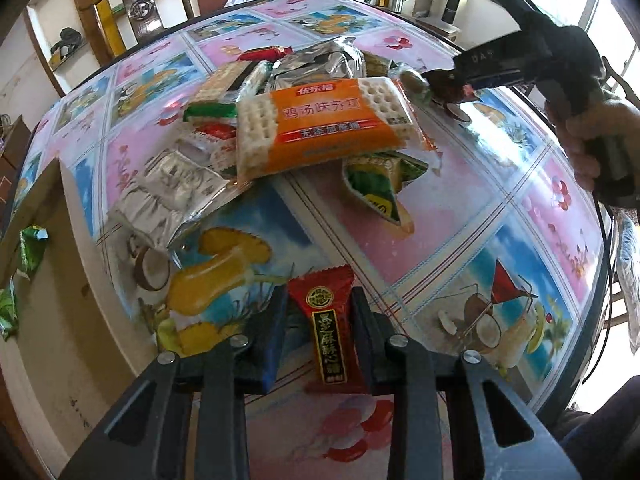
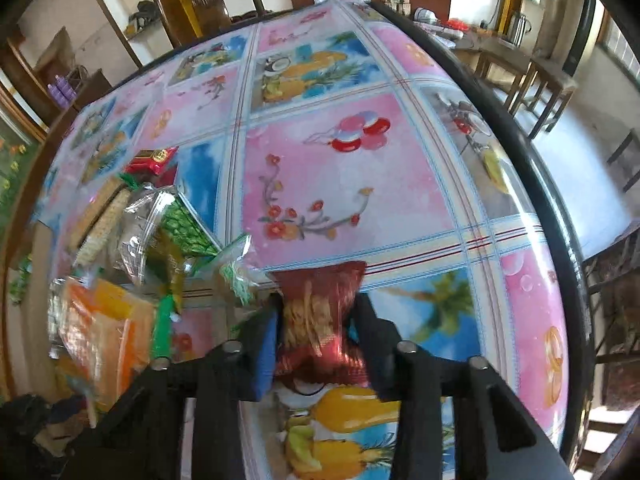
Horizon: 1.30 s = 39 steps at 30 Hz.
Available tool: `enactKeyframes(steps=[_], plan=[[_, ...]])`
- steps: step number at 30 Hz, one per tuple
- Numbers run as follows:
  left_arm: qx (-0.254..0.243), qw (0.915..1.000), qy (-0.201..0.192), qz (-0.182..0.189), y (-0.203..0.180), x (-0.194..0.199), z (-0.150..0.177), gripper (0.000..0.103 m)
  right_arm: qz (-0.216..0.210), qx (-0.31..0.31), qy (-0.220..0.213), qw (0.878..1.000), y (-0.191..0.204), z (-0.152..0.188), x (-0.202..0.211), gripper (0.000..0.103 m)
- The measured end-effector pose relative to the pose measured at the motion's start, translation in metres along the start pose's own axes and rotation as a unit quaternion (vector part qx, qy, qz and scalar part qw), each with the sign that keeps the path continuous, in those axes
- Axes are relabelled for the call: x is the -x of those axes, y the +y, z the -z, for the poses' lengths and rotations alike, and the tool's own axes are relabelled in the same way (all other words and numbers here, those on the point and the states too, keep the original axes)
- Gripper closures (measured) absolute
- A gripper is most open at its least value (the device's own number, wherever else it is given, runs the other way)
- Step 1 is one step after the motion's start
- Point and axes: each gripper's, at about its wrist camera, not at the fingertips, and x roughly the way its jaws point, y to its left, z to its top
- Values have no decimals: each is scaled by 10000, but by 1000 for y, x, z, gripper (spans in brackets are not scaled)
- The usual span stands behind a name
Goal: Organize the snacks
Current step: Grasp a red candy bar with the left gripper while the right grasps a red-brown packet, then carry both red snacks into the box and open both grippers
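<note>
Here, both hands have a sweet apiece at the edge of the snack heap.
Table (image 1: 460, 216): a glossy printed cloth of fruit, palms and balloons; the heap sits toward its far side in the left view, well apart from a cardboard box (image 1: 36, 200) at the left edge with green packets in it.
Heap (image 1: 280, 120): crackers, foil packs and small sweets piled loose, so pulling one out may drag its neighbours.
Cracker pack (image 1: 320, 128): orange band, lying on top of the heap; the big print reads roughly 鸡汤味苏打, with 优乐福 above, though I would not swear to every character.
Green packet (image 1: 376, 184): just beside the heap, its lettering too small to read.
Left gripper (image 1: 320, 332): jaws narrow, pressed on a red sweet (image 1: 326, 320) low over the cloth, near the viewer and clear of the heap.
Red sweet: gold characters run down a dark strip, seemingly 黑芝麻酥心糖; a round gold seal above is unreadable.
Right gripper (image 2: 316, 320): jaws narrow around a red wrapper (image 2: 320, 312), right beside the heap; the picture is blurred and no print can be read.
Advice: lift each straight up before swinging aside, keep the squeeze light so wrappers do not slip or crush, and carry like to like.
</note>
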Motion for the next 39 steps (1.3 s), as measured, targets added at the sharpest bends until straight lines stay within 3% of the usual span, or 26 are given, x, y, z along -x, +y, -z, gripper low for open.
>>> enactKeyframes(steps=[6,8,14,23,33,39], plan=[[240,9996,75,149,8,5,5,85,-667,-617,-123,9958,-6,52,37,70],[231,9994,89,222,7,5,6,85,-986,-549,-178,9934,8,75,47,69],[111,9996,50,269,3,9,8,86,-1414,-200,-47,9897,54,119,53,69],[378,9977,-144,537,17,29,13,86,-1484,221,-63,9887,91,126,56,69],[344,9979,-535,109,30,62,18,85,-1684,637,-82,9836,127,122,61,69],[584,9962,-650,-39,47,74,25,85,-1840,929,-116,9785,151,119,67,69]])
